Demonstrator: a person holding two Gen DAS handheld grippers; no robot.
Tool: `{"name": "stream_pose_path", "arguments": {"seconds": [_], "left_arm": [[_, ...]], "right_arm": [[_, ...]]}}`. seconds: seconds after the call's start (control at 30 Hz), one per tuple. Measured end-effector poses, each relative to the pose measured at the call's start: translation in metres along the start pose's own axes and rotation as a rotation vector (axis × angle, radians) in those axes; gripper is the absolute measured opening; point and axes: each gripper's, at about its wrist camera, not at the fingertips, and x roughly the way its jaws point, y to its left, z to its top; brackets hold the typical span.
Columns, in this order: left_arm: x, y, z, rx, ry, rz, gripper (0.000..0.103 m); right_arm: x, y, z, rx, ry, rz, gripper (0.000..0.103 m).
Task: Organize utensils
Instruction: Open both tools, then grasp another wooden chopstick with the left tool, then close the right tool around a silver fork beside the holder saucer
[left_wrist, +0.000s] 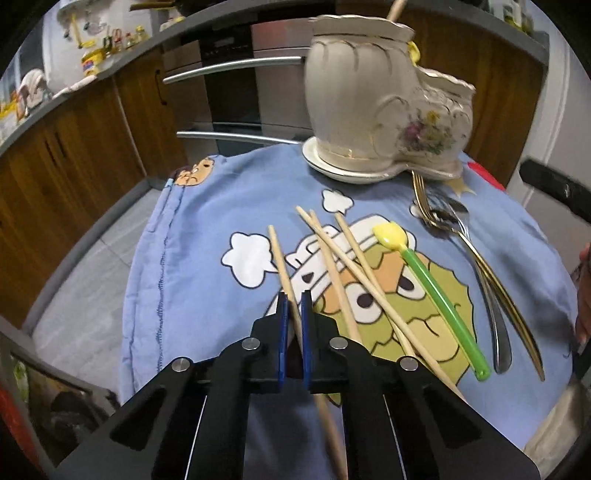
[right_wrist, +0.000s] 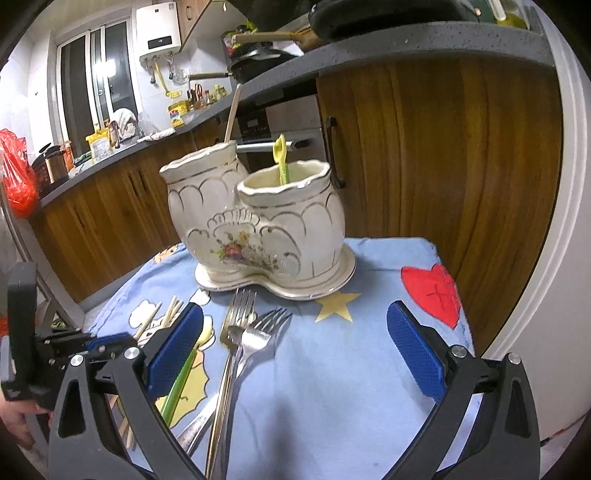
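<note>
A cream two-pot ceramic holder (left_wrist: 373, 110) stands at the far side of the blue cartoon cloth (left_wrist: 207, 236). Its tall pot holds one chopstick (right_wrist: 232, 118), its short pot a yellow-green spoon (right_wrist: 280, 158). My left gripper (left_wrist: 294, 299) is shut on a wooden chopstick (left_wrist: 282, 258) lying on the cloth. Three more chopsticks (left_wrist: 354, 258) lie crossed to its right, then a yellow-green plastic spoon (left_wrist: 428, 284). Metal forks and a spoon (left_wrist: 480, 273) lie at the right. My right gripper (right_wrist: 295, 343) is open and empty above the forks (right_wrist: 243, 332).
Wooden kitchen cabinets (right_wrist: 424, 147) and an oven (left_wrist: 236, 99) stand behind the table. The cloth's edge drops off at the left (left_wrist: 147, 258). A grey countertop (right_wrist: 406, 44) with pans overhangs above.
</note>
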Motion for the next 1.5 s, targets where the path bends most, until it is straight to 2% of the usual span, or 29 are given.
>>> {"name": "stream_pose_path", "arguments": {"seconds": [0.07, 0.23, 0.33, 0.4, 0.5, 0.57, 0.67, 0.93, 1.13, 1.3, 1.5], "left_arm": [[0.0, 0.002, 0.001, -0.016, -0.012, -0.014, 0.005], [-0.007, 0.007, 0.004, -0.042, -0.063, -0.02, 0.005], [-0.01, 0.013, 0.005, -0.066, -0.092, -0.035, 0.005], [-0.012, 0.014, 0.004, -0.069, -0.104, -0.051, 0.005], [-0.013, 0.013, 0.002, -0.057, -0.111, -0.068, 0.005], [-0.014, 0.014, 0.001, -0.05, -0.118, -0.077, 0.005], [-0.016, 0.017, 0.0, -0.057, -0.126, -0.093, 0.005], [-0.019, 0.021, -0.001, -0.06, -0.135, -0.124, 0.005], [-0.02, 0.019, -0.001, -0.052, -0.136, -0.135, 0.005], [-0.021, 0.018, -0.003, -0.041, -0.14, -0.124, 0.005], [-0.021, 0.017, -0.002, -0.04, -0.145, -0.13, 0.005]], "right_arm": [[0.004, 0.002, -0.001, -0.005, 0.038, 0.015, 0.097], [0.017, 0.017, -0.009, -0.057, 0.139, 0.068, 0.075], [0.022, 0.036, -0.016, -0.134, 0.167, 0.083, 0.059], [0.027, 0.049, -0.019, -0.192, 0.184, 0.079, 0.042], [0.033, 0.062, -0.026, -0.24, 0.218, 0.066, 0.027], [0.033, 0.067, -0.028, -0.255, 0.222, 0.074, 0.021], [0.035, 0.073, -0.028, -0.269, 0.224, 0.072, 0.02], [0.053, 0.079, -0.027, -0.299, 0.261, -0.009, 0.02], [0.063, 0.095, -0.027, -0.398, 0.285, -0.107, 0.019], [0.056, 0.083, -0.027, -0.331, 0.284, -0.054, 0.02], [0.045, 0.073, -0.022, -0.306, 0.238, -0.075, 0.019]]}}
